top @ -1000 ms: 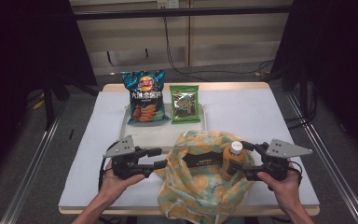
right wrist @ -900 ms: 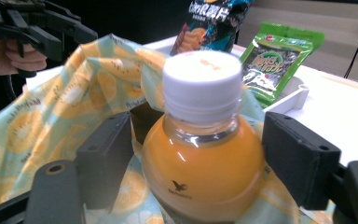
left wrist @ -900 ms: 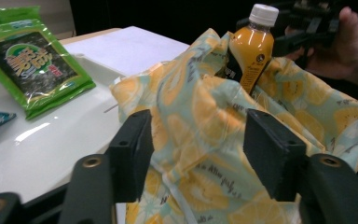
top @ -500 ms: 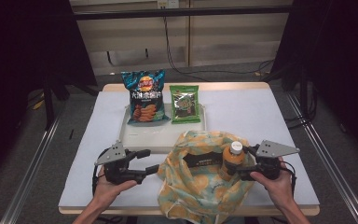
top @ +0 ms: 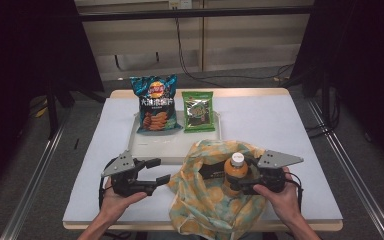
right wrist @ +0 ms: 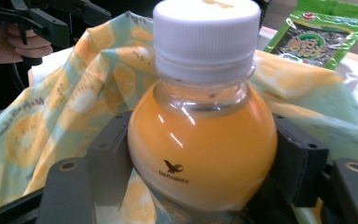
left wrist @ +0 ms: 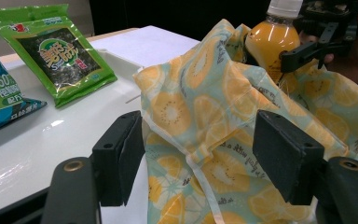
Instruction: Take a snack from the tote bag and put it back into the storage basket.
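Observation:
An orange juice bottle [top: 236, 169] with a white cap stands upright over the mouth of a yellow fruit-print cloth bag [top: 205, 205] at the table's front. My right gripper [top: 241, 178] is shut on the bottle [right wrist: 203, 140], its pads on both sides of the round body. My left gripper [top: 162, 170] is open just left of the bag; its jaws have just been opening. In the left gripper view the bag's hemmed edge [left wrist: 200, 107] lies loose between the wide jaws of my left gripper [left wrist: 198, 154], touching neither pad.
A white tray [top: 150, 150] sits mid-table behind the bag. A blue chips packet [top: 155, 105] and a green seaweed packet [top: 198, 111] lean at its far end. White cloth covers the table [top: 280, 125], and dark frames stand on both sides.
The right gripper has carried the bottle leftward, over the bag's opening. The left gripper has opened, let go of the bag's edge and drawn back slightly left.

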`<action>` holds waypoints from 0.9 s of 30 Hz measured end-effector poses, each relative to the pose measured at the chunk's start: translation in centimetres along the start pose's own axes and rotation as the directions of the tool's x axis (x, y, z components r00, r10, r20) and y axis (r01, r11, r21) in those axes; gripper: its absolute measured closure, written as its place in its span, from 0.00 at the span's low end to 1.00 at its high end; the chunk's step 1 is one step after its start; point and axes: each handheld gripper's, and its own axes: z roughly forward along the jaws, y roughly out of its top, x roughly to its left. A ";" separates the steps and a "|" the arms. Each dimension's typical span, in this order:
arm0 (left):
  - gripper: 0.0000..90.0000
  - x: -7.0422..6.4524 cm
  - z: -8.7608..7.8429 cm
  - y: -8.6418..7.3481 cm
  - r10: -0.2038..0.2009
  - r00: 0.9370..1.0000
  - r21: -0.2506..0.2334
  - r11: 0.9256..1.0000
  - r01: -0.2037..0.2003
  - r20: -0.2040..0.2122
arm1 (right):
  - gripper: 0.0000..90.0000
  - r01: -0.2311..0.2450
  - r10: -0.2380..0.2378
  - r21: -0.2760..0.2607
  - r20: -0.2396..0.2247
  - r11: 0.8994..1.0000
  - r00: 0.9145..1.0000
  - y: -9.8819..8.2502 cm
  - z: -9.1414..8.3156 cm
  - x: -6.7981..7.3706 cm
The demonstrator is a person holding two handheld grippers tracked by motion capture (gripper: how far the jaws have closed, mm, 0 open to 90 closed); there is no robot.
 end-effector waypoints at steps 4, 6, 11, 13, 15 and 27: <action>0.38 0.0 0.1 0.0 0.003 1.000 0.002 1.000 -0.003 0.006 | 0.33 -0.004 0.004 -0.007 0.005 1.000 1.000 0.1 0.8 0.4; 0.38 -0.1 0.2 0.1 0.008 1.000 0.006 1.000 -0.008 0.005 | 0.33 0.008 -0.008 -0.017 -0.002 1.000 1.000 -0.3 1.2 0.7; 0.42 -0.5 0.6 0.5 0.011 1.000 0.006 1.000 -0.012 0.015 | 0.21 -0.009 0.009 -0.026 -0.001 1.000 1.000 -0.4 1.2 0.7; 0.44 -0.8 0.8 0.7 0.016 0.999 0.001 1.000 -0.016 0.041 | 0.15 -0.006 0.005 -0.029 -0.003 1.000 1.000 -0.5 1.2 0.6; 0.44 -1.0 0.8 0.9 0.021 0.999 0.002 1.000 -0.022 0.042 | 0.11 -0.014 0.014 -0.037 -0.010 0.999 1.000 -0.7 1.1 0.6; 0.57 -2.6 1.7 2.4 0.047 0.992 -0.030 0.999 -0.044 0.118 | 0.11 -0.045 0.050 -0.100 0.045 0.994 0.998 -1.4 -3.0 0.4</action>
